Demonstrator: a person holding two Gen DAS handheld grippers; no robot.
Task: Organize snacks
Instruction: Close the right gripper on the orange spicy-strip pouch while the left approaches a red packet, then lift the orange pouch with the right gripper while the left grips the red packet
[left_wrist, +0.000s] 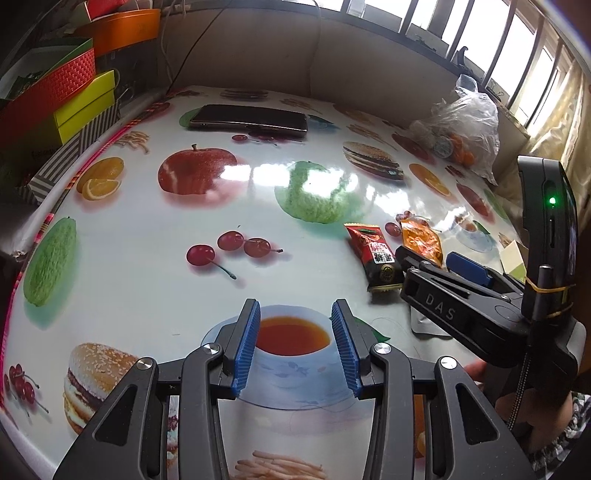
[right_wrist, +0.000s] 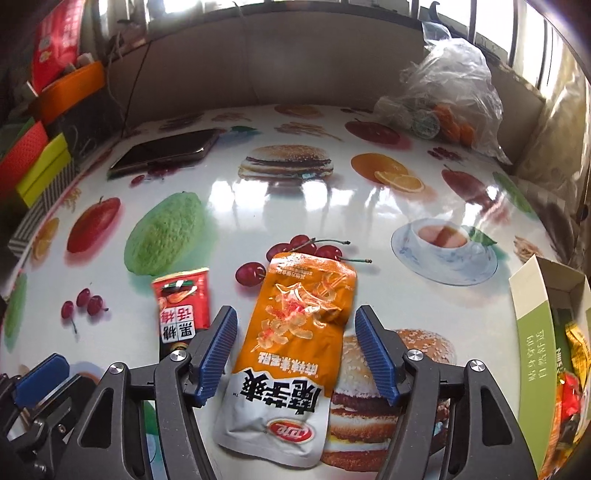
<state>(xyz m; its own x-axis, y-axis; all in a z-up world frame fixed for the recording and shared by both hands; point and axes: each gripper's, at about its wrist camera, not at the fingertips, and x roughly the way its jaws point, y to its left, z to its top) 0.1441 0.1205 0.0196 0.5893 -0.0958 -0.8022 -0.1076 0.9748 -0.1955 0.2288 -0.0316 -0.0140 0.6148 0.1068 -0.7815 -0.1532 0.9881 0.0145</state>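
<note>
An orange and white snack packet (right_wrist: 295, 343) lies flat on the fruit-print table, between the open fingers of my right gripper (right_wrist: 297, 354); its far end shows in the left wrist view (left_wrist: 421, 242). A red and black snack packet (right_wrist: 179, 310) lies just left of it, also seen in the left wrist view (left_wrist: 375, 256). A green and white box (right_wrist: 535, 354) at the right edge holds several snack packets. My left gripper (left_wrist: 295, 347) is open and empty over a printed teacup. The right gripper (left_wrist: 448, 273) shows in the left wrist view.
A dark phone (left_wrist: 249, 118) lies at the table's far side. A clear plastic bag (right_wrist: 447, 99) with oranges and round items sits far right. Coloured boxes (left_wrist: 66, 96) are stacked off the left edge. A wall borders the far side.
</note>
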